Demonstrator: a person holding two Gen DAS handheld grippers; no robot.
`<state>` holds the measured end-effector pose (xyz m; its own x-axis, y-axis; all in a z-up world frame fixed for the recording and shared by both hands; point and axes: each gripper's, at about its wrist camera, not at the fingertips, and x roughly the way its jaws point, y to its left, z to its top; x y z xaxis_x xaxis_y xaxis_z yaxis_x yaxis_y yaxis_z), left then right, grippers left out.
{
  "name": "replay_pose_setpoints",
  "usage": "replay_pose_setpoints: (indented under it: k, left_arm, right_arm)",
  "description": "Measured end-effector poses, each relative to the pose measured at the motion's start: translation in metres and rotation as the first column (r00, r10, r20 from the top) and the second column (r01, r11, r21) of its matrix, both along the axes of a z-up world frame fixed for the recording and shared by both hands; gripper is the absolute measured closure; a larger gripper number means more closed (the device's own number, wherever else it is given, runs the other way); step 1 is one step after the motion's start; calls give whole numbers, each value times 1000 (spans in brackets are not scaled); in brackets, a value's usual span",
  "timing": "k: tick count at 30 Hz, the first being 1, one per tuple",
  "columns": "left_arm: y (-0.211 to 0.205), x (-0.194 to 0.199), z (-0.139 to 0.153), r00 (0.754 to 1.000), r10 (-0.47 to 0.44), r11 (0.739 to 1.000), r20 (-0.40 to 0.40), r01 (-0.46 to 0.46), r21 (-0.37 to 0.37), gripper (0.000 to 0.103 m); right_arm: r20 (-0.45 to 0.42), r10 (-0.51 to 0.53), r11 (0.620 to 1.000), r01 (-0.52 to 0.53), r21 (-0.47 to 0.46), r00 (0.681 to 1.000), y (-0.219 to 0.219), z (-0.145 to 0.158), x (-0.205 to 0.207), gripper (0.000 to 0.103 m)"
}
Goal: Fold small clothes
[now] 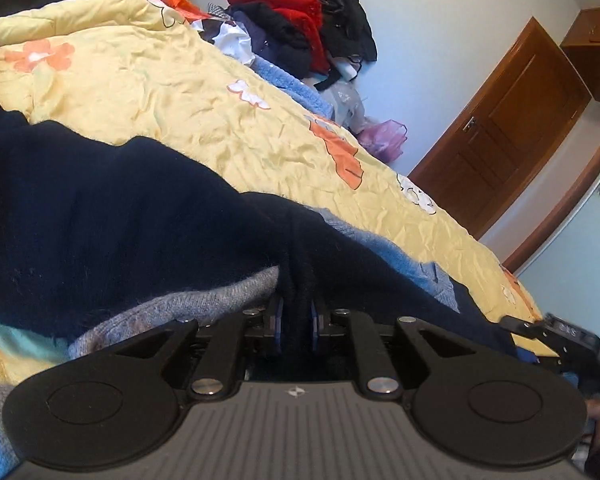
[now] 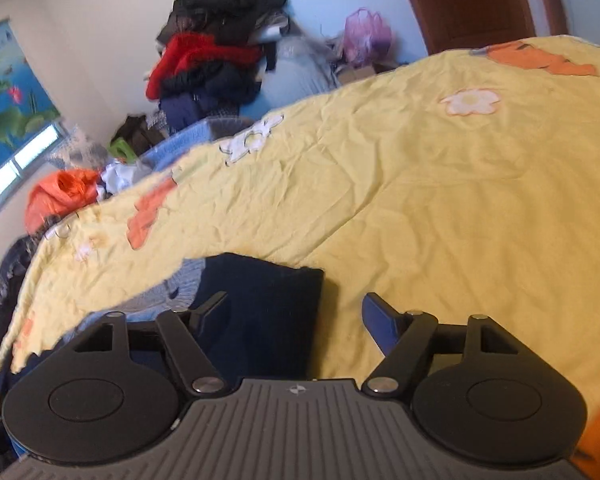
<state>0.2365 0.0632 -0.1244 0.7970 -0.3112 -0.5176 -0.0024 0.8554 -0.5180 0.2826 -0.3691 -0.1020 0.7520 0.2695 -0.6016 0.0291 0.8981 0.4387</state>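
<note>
On the yellow flowered bedspread (image 2: 440,200) lies the dark navy knit garment (image 1: 100,208), spread from about nine o'clock in the left wrist view towards the centre, over a grey-blue knit (image 1: 188,300) beneath it. The left gripper (image 1: 298,320) is pinched down narrow on a bunched ridge of the navy fabric, which rises straight ahead of it at twelve o'clock, so the cloth is in its grip.

The right gripper (image 2: 296,316) stands wide with nothing clamped; its left finger (image 2: 210,308) overlaps the garment's squared end, while its right finger (image 2: 382,324) sits over bare bedspread. From that tool the navy piece (image 2: 260,312) lies at about eleven o'clock, its long axis running away towards the left gripper's side. The right hand's tool also shows at four o'clock in the left view, just beside the garment's edge. I judge the coming fold turns on this: the left already holds one part, and the right must shift slightly towards ten o'clock to straddle the free end.

No brand name or readable writing appears; only a small pinwheel emblem (image 2: 297,390) marks each gripper body.
</note>
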Motion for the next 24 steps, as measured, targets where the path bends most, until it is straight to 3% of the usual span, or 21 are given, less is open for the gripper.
replay_pose_setpoints:
  k: [1,2,3,6,8,10,12,13,14,15,16,17,18,20,22,24]
  left_arm:
    - [-2,0,1,1000,0,1000,2,0,15,90]
    - [-4,-1,1,1000,-2,1000,4,2,29,90]
    - [-5,-1,1,1000,-4,999,6,4,39,90]
    - [-6,-3,4,1000,-17,998,-4,17,61,90]
    - [-4,-5,16,998,-57,996,-33,59,68,78]
    - [3,-6,35,996,-91,994,-4,91,56,64]
    - [12,0,59,992,-89,994,94,82,78,33]
    - [15,7,69,988,-67,992,136,51,113,10]
    - [17,18,78,986,-48,986,161,21,166,5]
    - [17,34,82,985,-57,972,164,17,233,5]
    - [16,52,83,986,-85,952,144,38,304,5]
    - [14,69,80,987,-115,928,112,67,366,6]
    - [13,87,74,986,-158,904,59,120,411,6]
    - [9,116,60,961,-266,862,-75,272,428,6]
    - [1,128,46,925,-351,815,-144,378,439,6]
    - [-9,132,33,893,-411,765,-186,448,463,6]
  right_arm:
    - [-14,28,999,-28,18,1000,4,0,6,51]
    - [-41,70,996,-68,54,997,7,-2,11,90]
    - [-44,87,995,-85,53,995,13,0,12,89]
    - [54,92,993,-88,-75,994,23,22,1,90]
    - [97,-1,1000,0,4,995,-11,29,-5,92]
    - [62,-23,1000,23,-4,998,-31,19,-6,92]
    - [5,21,998,-21,-52,1000,-29,6,-7,91]
    - [-11,46,998,-46,-36,999,-26,1,-7,84]
    - [-27,71,997,-72,-22,997,-24,0,-7,81]
    - [-22,93,995,-94,-25,995,-21,3,-7,70]
    - [-5,96,995,-96,-38,995,-19,9,-6,49]
    - [34,83,995,-81,-60,996,-16,18,-6,34]
    - [76,82,993,-75,-91,994,-15,28,-3,31]
    - [104,135,981,-118,-153,985,-8,45,14,29]
    - [45,264,948,-251,-194,963,9,51,41,28]
    - [-29,375,886,-367,-283,927,33,48,65,27]
